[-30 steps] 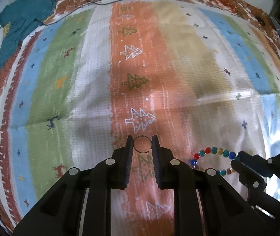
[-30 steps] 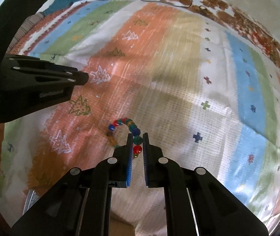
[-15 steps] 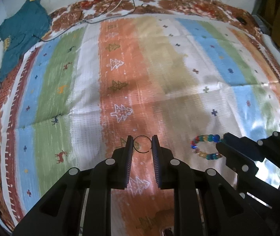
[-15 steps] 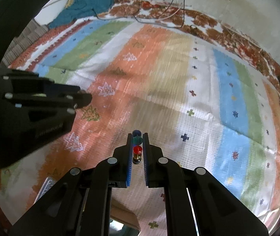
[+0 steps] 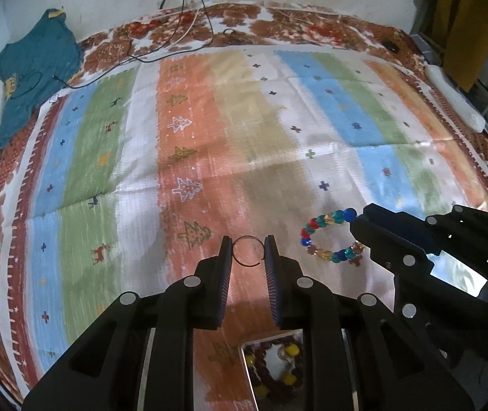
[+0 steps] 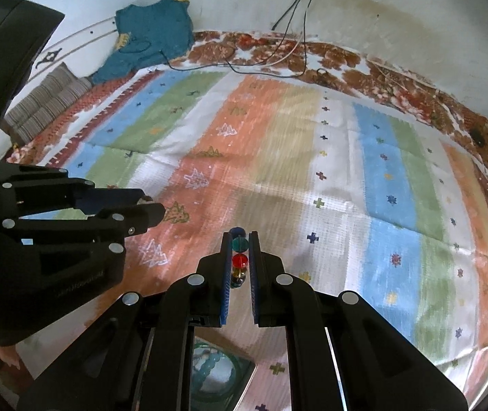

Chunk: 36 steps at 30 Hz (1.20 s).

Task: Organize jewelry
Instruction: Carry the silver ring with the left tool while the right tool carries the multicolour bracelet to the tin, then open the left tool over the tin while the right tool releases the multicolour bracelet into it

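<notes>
My left gripper (image 5: 248, 251) is shut on a thin dark wire ring (image 5: 248, 238), held up off the striped bedspread (image 5: 209, 137). To its right, my right gripper (image 5: 358, 227) is shut on a multicoloured bead bracelet (image 5: 316, 236), which hangs in a loop from its tips. In the right wrist view the bracelet (image 6: 239, 243) is seen edge-on, pinched between the blue pads of the right gripper (image 6: 239, 239). The left gripper (image 6: 151, 210) reaches in from the left edge there.
A metal tray (image 5: 244, 352) holding a dark and yellow bead bracelet shows below the left gripper. Another tray (image 6: 247, 373) with green bangles lies under the right gripper. A teal garment (image 5: 35, 68) and cables (image 5: 182, 17) lie at the bed's far side by the wall.
Both grippers have risen from the bedspread with their pieces still held. The bedspread looks farther off, and the trays have come into view at the bottom.
</notes>
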### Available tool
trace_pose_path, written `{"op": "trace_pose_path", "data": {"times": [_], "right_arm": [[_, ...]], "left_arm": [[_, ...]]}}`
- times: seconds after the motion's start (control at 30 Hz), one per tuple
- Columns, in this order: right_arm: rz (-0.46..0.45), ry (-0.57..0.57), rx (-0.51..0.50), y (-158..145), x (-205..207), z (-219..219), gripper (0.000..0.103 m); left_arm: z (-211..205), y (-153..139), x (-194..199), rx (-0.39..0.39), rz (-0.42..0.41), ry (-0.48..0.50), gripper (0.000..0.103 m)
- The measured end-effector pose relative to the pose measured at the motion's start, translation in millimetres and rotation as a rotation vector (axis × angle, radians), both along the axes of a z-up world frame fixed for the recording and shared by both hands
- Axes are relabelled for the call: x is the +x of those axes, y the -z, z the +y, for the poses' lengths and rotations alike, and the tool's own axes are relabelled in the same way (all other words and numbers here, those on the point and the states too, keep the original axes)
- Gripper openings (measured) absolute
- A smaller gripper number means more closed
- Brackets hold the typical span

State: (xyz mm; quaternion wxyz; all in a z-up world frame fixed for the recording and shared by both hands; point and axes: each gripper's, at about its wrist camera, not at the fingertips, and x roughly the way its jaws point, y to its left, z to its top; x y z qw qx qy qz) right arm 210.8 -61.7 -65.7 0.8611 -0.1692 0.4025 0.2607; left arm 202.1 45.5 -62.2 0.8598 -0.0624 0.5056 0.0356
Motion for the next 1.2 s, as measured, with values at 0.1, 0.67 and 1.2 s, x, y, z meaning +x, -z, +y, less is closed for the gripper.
{"op": "trace_pose_path", "data": {"times": [0.1, 0.67, 1.2], "right_arm": [[-0.010, 0.001, 0.003, -3, -9, -4, 0.011], [-0.010, 0.002, 0.036, -13, -48, -29, 0.011], [0.023, 0.036, 0.041, -10, -75, -54, 0.035]], "left_arm": [[-3, -4, -9, -0.006, -0.012, 0.004, 0.018], [-26, -25, -64, -0.037, -0.079, 0.041, 0.019], [-29, -22, -101, -0.045, -0.071, 0.019, 0.033]]}}
